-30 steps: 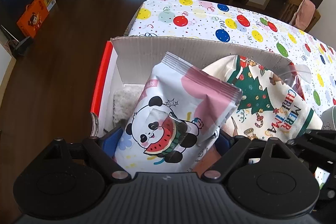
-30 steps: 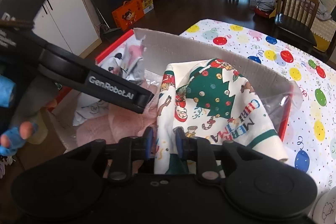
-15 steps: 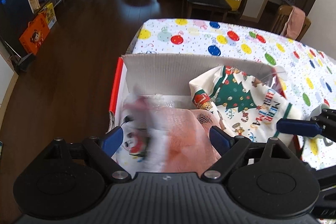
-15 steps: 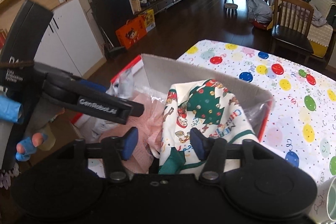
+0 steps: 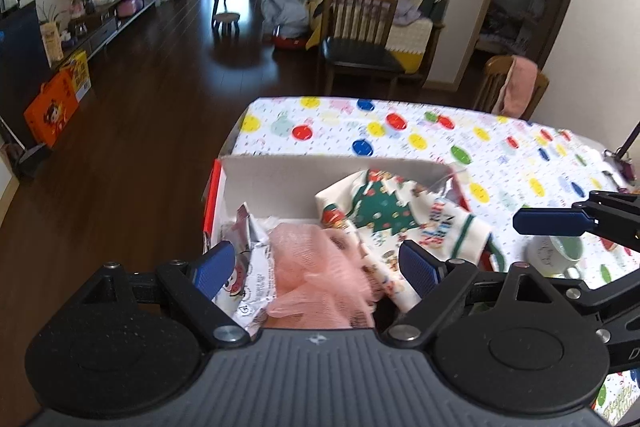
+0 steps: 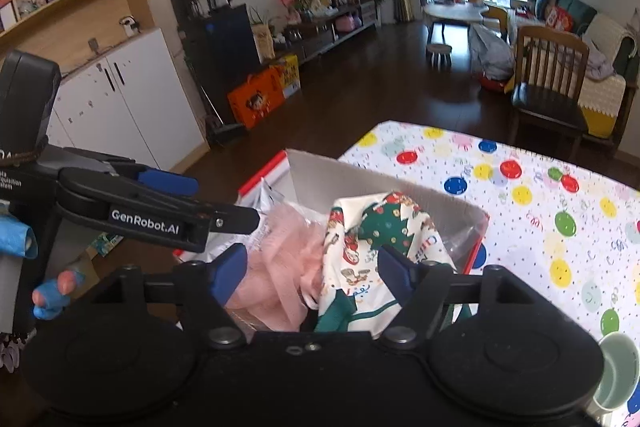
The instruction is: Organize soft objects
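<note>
A cardboard box (image 5: 304, 183) with a red side stands at the near corner of the table. In it lie a panda-print packet (image 5: 250, 267), a pink mesh puff (image 5: 316, 267) and a Christmas-print cloth (image 5: 400, 223). My left gripper (image 5: 316, 269) is open and empty above the box. My right gripper (image 6: 310, 271) is open and empty above the same box (image 6: 360, 179), over the puff (image 6: 280, 267) and the cloth (image 6: 372, 239). The right gripper's fingers (image 5: 552, 221) show at the right of the left wrist view.
The table has a balloon-print cloth (image 5: 400, 131). A green and white mug (image 5: 556, 253) stands right of the box, also low right in the right wrist view (image 6: 618, 371). Wooden chairs (image 5: 360, 39) stand beyond the table. Dark floor lies to the left.
My left gripper let go of the panda packet, which dropped into the box. My right gripper opened off the Christmas cloth. Both grippers rose and pulled back.
</note>
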Tool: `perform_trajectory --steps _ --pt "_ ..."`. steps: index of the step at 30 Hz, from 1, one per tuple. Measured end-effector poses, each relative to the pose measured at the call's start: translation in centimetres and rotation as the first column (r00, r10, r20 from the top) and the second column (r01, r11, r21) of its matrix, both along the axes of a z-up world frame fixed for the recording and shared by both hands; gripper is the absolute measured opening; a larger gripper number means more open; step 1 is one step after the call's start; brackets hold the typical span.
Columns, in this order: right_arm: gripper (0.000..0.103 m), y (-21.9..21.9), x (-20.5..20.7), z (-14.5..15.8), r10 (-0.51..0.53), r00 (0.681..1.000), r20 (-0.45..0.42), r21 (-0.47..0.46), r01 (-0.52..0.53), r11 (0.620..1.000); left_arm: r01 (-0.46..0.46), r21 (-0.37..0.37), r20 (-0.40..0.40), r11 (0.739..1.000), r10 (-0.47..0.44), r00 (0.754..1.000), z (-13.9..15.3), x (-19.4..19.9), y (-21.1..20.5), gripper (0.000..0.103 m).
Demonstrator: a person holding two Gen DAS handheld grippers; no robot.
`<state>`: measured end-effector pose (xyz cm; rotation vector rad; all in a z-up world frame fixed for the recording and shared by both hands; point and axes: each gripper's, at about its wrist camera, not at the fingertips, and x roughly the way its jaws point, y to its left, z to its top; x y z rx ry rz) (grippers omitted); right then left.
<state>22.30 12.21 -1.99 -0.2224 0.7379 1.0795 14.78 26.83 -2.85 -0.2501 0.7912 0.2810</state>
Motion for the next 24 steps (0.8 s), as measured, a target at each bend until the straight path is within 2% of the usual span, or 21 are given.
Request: perform_trajectory --steps 10,17,22,24 --pt "0.081 -2.2 -1.7 2.0 0.019 0.996 0.082 0.070 -0.025 0.997 -0.015 0.051 0.106 0.999 0.010 0.994 1.9 -2.9 -2.5 0.090" --pt "0.088 -4.9 -2.4 1.9 -0.010 0.988 0.155 0.135 -0.011 0.991 -0.025 0.081 0.130 0.996 0.014 0.991 2.5 -4.4 -4.3 0.090" --pt "0.094 -6.7 -2.4 1.5 -0.038 0.989 0.143 0.183 0.011 0.983 -0.003 0.108 0.138 0.994 -0.012 0.990 2.5 -5.1 -6.0 0.090" --pt "0.098 -7.4 -2.8 1.6 -0.047 0.986 0.160 0.197 0.015 0.980 0.005 0.125 0.149 0.992 -0.024 0.989 2.6 -5.3 -6.7 0.093"
